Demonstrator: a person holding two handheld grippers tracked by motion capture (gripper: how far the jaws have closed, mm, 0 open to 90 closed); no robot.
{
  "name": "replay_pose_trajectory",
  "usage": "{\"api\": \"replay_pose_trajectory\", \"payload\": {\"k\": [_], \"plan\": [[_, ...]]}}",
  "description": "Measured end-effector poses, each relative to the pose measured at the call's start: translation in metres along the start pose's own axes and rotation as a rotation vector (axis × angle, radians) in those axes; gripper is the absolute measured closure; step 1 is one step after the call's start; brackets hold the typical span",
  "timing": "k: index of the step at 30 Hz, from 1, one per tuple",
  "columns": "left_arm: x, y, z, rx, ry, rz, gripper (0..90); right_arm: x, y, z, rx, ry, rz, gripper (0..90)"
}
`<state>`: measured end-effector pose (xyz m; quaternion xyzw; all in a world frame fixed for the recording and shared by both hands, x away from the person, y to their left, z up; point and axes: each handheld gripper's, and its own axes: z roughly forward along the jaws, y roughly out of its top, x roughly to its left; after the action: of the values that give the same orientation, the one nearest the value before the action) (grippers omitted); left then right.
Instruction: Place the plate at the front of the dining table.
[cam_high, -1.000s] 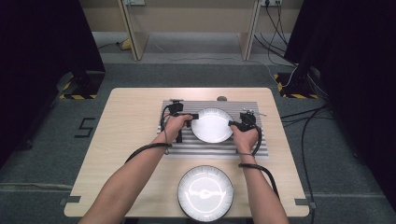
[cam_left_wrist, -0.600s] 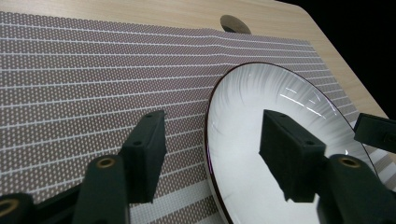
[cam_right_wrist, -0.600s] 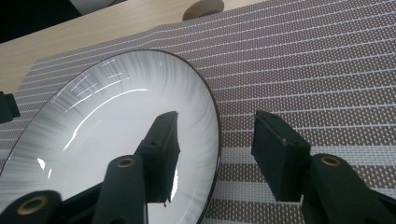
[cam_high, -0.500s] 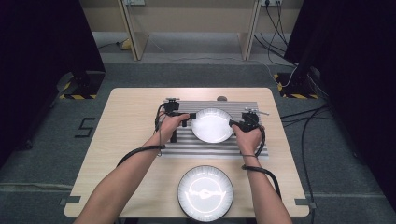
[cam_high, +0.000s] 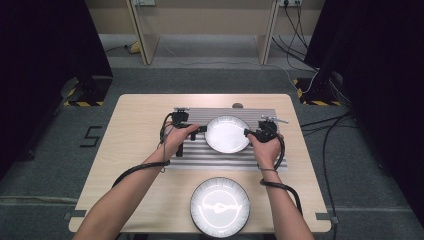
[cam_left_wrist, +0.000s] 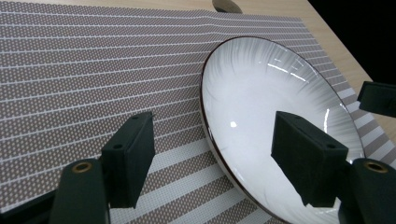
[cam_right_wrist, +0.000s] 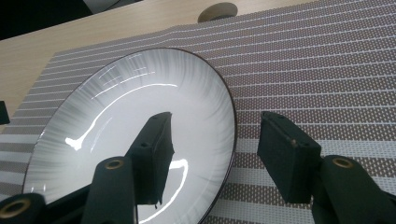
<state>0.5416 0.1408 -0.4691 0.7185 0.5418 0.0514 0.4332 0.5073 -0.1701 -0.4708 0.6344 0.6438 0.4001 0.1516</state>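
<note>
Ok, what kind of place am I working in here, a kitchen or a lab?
Most likely a lab or recording bay, not a kitchen: the wooden table stands alone on grey carpet, cables trail over the floor, and hazard-striped bases sit at the sides. The striped placemat and white plate look staged.

Both grippers have just been opening. The left gripper's (cam_left_wrist: 212, 163) fingers (cam_left_wrist: 133, 156) now straddle the plate's (cam_high: 227, 134) rim without pressing it, and so do the right gripper's (cam_right_wrist: 219, 156) fingers (cam_right_wrist: 285, 154). The left hand (cam_high: 177, 137) has lifted slightly.
</note>
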Motion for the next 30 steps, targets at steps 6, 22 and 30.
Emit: {"api": "replay_pose_trajectory", "payload": {"k": [6, 22, 30], "plan": [[0.0, -0.002, -0.01, 0.005, 0.008, 0.025, 28.7, 0.002, -0.001, -0.007, 0.002, 0.008, -0.009, 44.5], [0.0, -0.013, -0.046, -0.005, 0.008, 0.068, 28.3, 0.001, -0.012, -0.022, -0.001, 0.018, -0.012, 44.3], [0.001, -0.032, -0.056, -0.007, -0.014, 0.074, 28.4, 0.003, -0.018, -0.026, -0.002, 0.022, -0.022, 44.2]]}}
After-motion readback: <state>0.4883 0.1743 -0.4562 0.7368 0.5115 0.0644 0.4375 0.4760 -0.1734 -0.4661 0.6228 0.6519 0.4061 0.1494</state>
